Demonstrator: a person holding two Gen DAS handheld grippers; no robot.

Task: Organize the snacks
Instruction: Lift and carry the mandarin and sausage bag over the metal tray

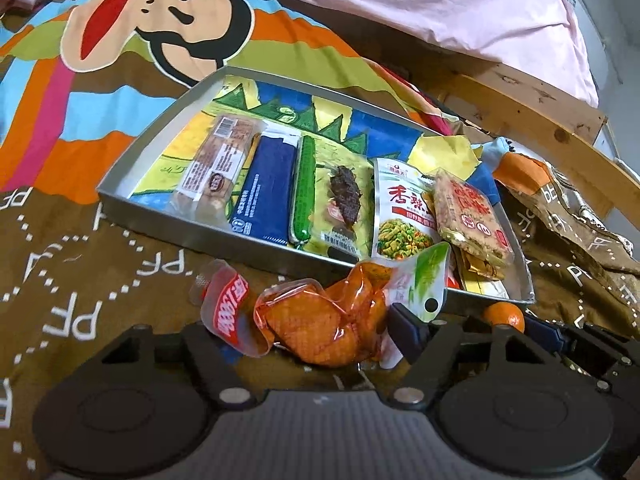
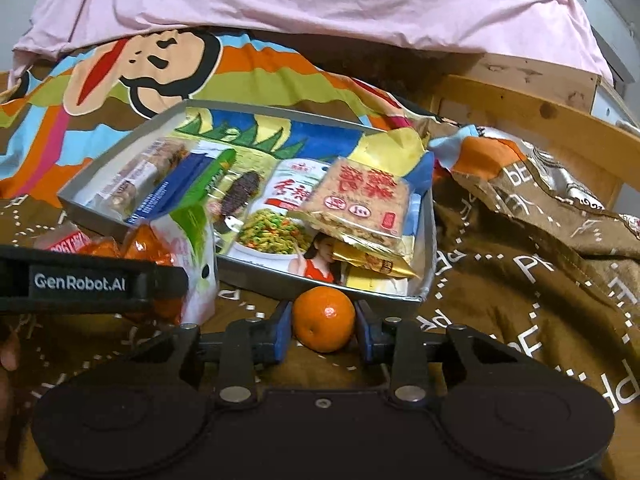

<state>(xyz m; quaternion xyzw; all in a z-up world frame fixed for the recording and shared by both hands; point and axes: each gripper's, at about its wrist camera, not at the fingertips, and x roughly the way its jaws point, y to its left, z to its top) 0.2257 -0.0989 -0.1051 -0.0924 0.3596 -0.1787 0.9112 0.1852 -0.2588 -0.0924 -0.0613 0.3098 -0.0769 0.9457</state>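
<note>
Right gripper clamped on a small orange, blue pads pressing both sides, just short of the tray's near wall. Left gripper closed around a clear packet of orange snack, green-and-white end sticking up beside the right finger. Just ahead, a metal tray on a patterned blanket, holding a row of packets: blue packet, green stick, noodle bag, cracker pack. Beyond, pink bedding.

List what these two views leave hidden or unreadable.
- Left wrist view: left tool fingertips, hidden behind the orange snack pouch.
- Right wrist view: gold packet, mostly under the peanut brittle pack.
- Both views: blue packet print too small to read.
</note>
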